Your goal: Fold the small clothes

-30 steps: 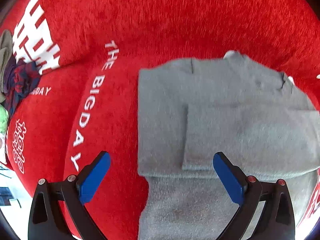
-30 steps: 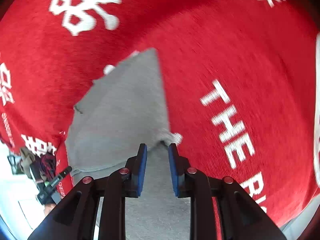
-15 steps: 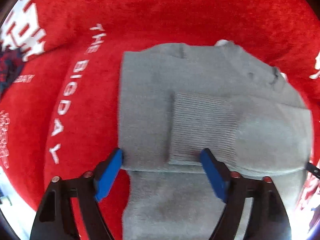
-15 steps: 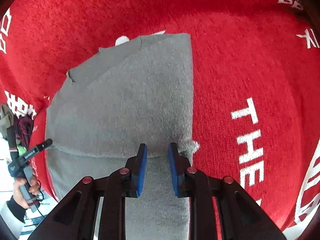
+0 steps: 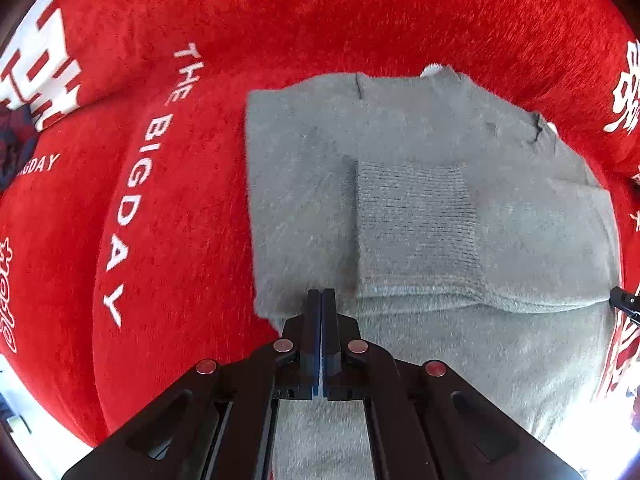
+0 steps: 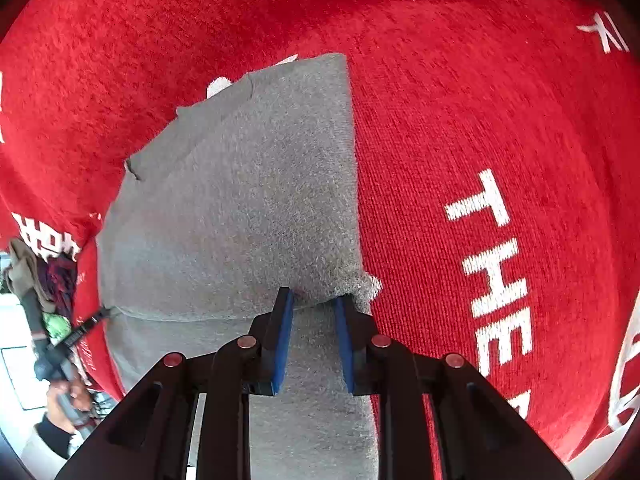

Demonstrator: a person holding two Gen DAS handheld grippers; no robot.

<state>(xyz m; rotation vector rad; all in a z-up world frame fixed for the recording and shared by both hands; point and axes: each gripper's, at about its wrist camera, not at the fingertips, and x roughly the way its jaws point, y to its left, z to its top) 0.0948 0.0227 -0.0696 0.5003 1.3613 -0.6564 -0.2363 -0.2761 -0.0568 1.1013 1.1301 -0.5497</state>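
Nearest in the left wrist view: left gripper point(image 5: 321, 300) with pads just snapped together, pinching the folded edge of the grey sweater point(image 5: 400, 216) lying flat on the red blanket point(image 5: 168, 288). In the right wrist view: right gripper point(image 6: 314, 306) narrowly parted, clamped on the same fold near its corner; only there, a hand point(image 6: 66, 400) and heaped clothes point(image 6: 44, 276). Farther off: "THE BIGDAY" lettering point(image 5: 136, 184) in white; no containers visible.
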